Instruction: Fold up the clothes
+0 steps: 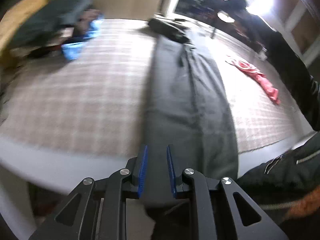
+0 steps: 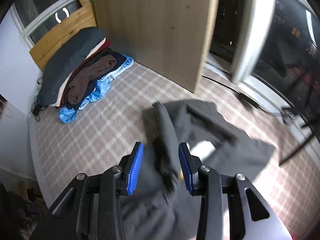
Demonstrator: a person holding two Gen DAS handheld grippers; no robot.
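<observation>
Both grippers, left (image 1: 157, 168) and right (image 2: 161, 166), fingers spread, straddle long grey cloth trousers (image 1: 180, 100) on checked bed (blurred); closing off-edge probably bunches fabric.

- Left wrist view: strong white glare at upper right, blown out, washing over the checked bed cover (image 1: 80, 92) beneath it.
- Motion blur across most of that frame; clothes pile (image 1: 54, 22) at upper left smeared.
- Right wrist view: dimmer, even light; grey garment (image 2: 200, 132) at centre blurred, pile at left sharp.
- Both frames: fisheye bending, dark vignette at corners.
</observation>
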